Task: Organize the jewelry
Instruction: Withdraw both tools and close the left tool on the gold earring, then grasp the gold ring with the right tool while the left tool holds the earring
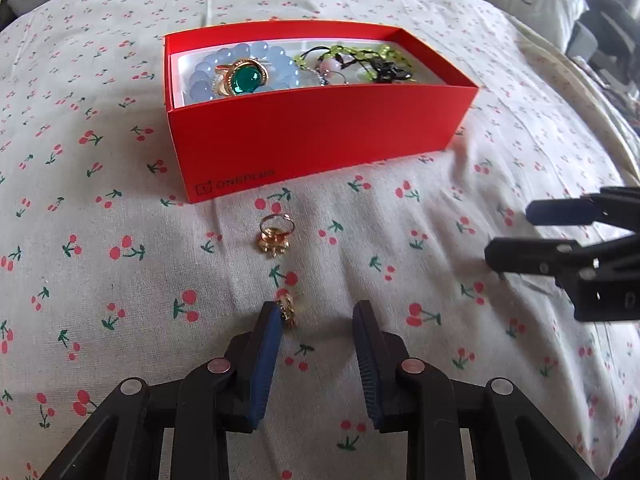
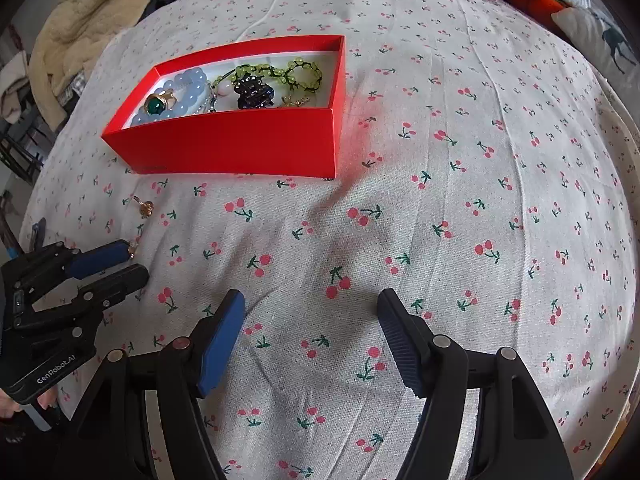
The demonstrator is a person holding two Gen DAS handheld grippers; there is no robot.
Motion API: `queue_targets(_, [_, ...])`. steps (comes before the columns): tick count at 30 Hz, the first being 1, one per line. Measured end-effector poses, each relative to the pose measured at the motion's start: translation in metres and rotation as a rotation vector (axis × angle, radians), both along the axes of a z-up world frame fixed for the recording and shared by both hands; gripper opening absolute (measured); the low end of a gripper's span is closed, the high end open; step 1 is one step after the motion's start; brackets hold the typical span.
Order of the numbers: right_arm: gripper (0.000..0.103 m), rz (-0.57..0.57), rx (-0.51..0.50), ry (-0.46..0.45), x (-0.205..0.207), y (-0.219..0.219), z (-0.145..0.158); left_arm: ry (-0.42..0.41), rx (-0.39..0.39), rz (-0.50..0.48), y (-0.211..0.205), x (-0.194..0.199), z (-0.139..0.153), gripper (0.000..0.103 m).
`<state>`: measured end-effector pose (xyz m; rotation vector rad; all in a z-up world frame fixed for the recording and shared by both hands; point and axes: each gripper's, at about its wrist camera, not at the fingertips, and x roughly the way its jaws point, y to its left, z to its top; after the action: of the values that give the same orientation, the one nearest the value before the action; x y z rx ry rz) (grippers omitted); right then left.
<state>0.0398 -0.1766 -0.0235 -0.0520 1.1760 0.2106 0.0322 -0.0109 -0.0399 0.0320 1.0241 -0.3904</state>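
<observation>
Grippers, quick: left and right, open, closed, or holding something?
Left gripper: open, small gold piece against one pad, not clamped.
Right gripper: open, empty.

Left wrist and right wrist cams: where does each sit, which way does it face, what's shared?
Left wrist: low over the bedsheet, facing the red box; own open left gripper around a small gold piece, right gripper at right.
Right wrist: higher, further right, facing bare sheet; own open right gripper, left gripper at left.
Shared: box, gold ring, green-stone ring, blue beads, each other's gripper.
</observation>
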Motion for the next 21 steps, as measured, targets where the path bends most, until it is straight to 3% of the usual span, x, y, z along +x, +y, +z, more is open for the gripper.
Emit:
queue_targets(5, [0.072, -0.001, 0.0, 0.0, 0.002, 0.003, 0.0, -0.004, 0.031, 0.042, 0.002, 0.004, -0.001, 0.001])
queue_targets(12, [0.072, -0.01, 0.033, 0.006, 0.009, 0.011, 0.003, 0.003, -0.027, 0.063, 0.024, 0.001, 0.003, 0.001])
queue_targets(21, [0.072, 0.03, 0.072, 0.02, 0.02, 0.048, 0.003, 0.002, -0.029, 0.119, 0.056, -0.006, 0.007, 0.001])
